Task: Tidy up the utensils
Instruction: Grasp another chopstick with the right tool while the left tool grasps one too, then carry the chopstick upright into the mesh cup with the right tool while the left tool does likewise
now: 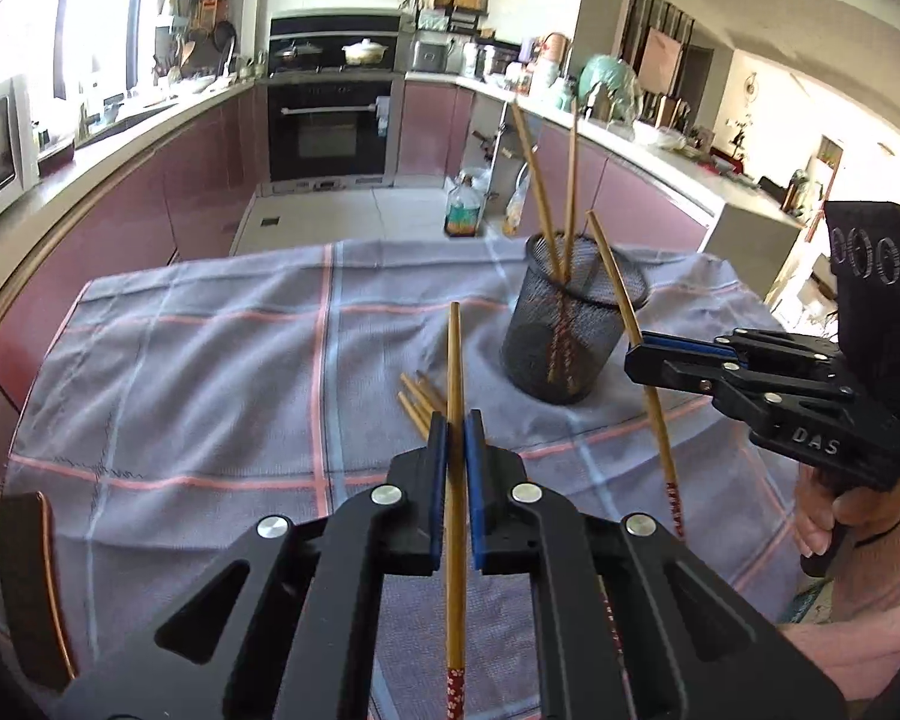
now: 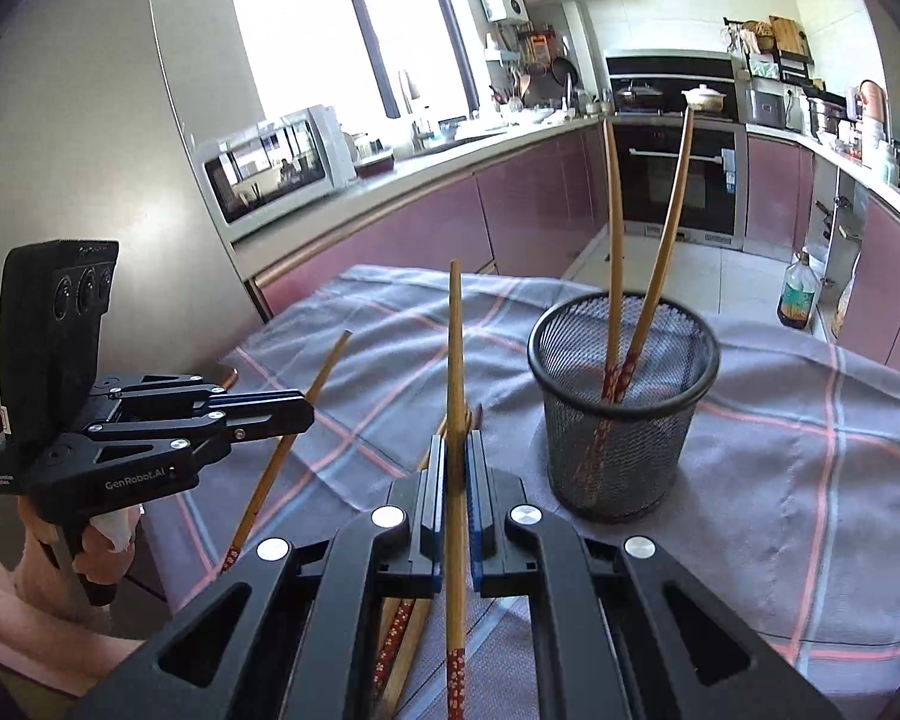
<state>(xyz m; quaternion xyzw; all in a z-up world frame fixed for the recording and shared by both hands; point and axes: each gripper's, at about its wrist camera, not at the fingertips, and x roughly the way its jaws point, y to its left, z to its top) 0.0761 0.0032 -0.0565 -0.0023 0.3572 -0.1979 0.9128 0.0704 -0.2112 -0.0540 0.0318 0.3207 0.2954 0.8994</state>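
My left gripper [image 1: 456, 438] pinched one bamboo chopstick with a red patterned end [image 1: 455, 480], and my right gripper [image 2: 456, 459] clamped another [image 2: 455, 420]. Two more stood in the black mesh cup [image 2: 624, 408] on the grey plaid cloth [image 1: 210, 372]; loose chopsticks [image 1: 417, 402] lay just beside it.
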